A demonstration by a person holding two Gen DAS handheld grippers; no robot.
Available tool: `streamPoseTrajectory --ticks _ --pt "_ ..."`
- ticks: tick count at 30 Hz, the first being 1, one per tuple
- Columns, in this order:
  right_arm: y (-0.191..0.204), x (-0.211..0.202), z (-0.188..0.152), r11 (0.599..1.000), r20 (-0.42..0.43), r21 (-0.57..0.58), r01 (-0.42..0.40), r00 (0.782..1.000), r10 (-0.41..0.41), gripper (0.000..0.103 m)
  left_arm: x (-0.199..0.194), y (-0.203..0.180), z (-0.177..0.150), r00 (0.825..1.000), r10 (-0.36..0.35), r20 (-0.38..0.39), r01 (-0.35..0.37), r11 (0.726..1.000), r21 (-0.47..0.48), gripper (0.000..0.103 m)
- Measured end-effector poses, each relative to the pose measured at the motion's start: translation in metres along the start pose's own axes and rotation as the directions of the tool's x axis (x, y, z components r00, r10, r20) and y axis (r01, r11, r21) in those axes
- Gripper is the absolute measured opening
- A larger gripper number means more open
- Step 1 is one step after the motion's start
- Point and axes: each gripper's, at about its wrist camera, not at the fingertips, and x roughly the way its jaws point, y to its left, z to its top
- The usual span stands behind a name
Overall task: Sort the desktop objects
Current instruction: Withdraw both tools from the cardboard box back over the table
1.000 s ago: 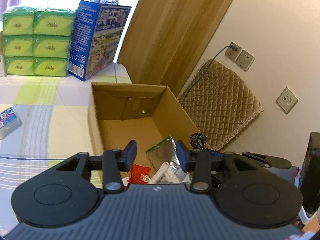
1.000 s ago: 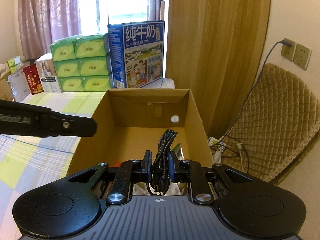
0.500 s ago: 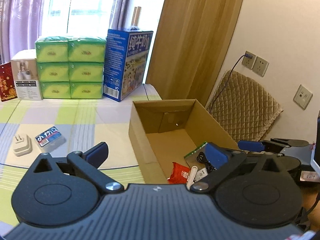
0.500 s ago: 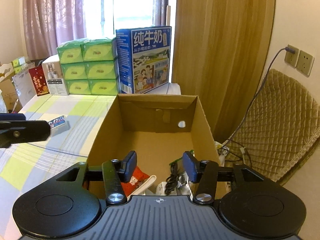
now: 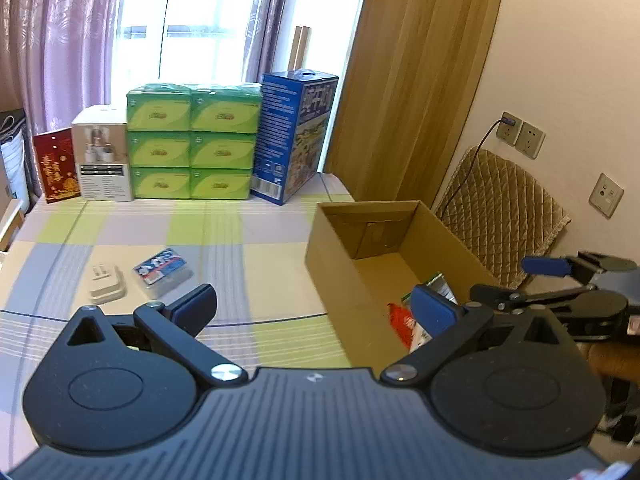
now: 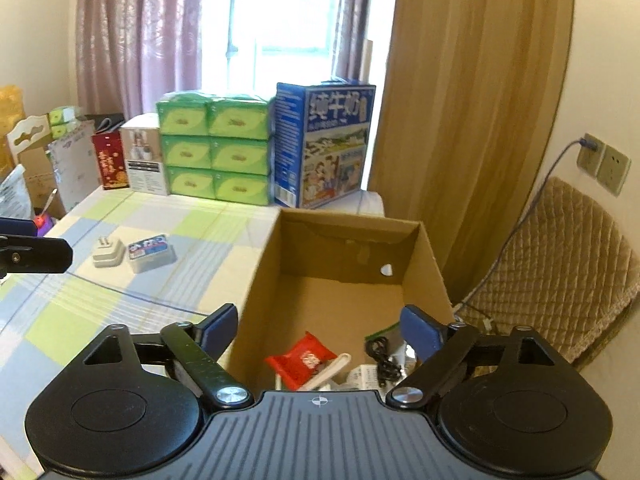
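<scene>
Tablecloth, cable point(image 6: 382, 362) (boxed) under right gripper point(image 6: 320, 328)

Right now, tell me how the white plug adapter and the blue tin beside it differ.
The adapter is plain white with prongs sticking up; the tin is a flat box with a blue printed lid. The adapter sits farther from the cardboard box than the tin. Both lie on the tablecloth, not yet sorted.

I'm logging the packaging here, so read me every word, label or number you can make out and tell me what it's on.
"纯牛奶": large white characters on the blue milk carton.
Small tin on the table: blue-and-red label, too blurred to read.
Red box: gold print, unreadable.
White box and green tissue packs: print too small.
</scene>
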Motion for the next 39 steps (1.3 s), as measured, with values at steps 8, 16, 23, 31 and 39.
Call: streamPoseTrajectory --ticks 8,16,23,31,39 --pt "0.037 -0.015 0.009 0.993 0.015 -0.101 -0.061 0.998 0.063 0.101 -0.046 0.053 -0.008 0.993 0.115 0.003 -0.115 0.991 0.069 0.101" --pt "0.073 -0.02 0.018 0.967 0.007 -0.225 -0.121 0.992 0.126 0.101 -0.083 0.091 -0.01 0.986 0.164 -0.011 -0.16 0.974 0.162 0.101" --pt "0.101 -0.014 0.024 0.945 -0.027 -0.264 -0.194 0.981 0.194 0.101 -0.093 0.13 -0.014 0.978 0.21 -0.017 -0.206 0.969 0.139 0.102" --pt "0.142 0.031 0.03 0.926 -0.09 -0.287 -0.247 0.969 0.231 0.101 -0.063 0.186 -0.021 0.968 0.245 -0.052 -0.245 0.97 0.009 0.102" --pt "0.173 0.102 0.03 0.923 -0.121 -0.268 -0.276 0.96 0.252 0.101 -0.006 0.234 -0.024 0.951 0.3 -0.07 -0.307 0.943 -0.128 0.102"
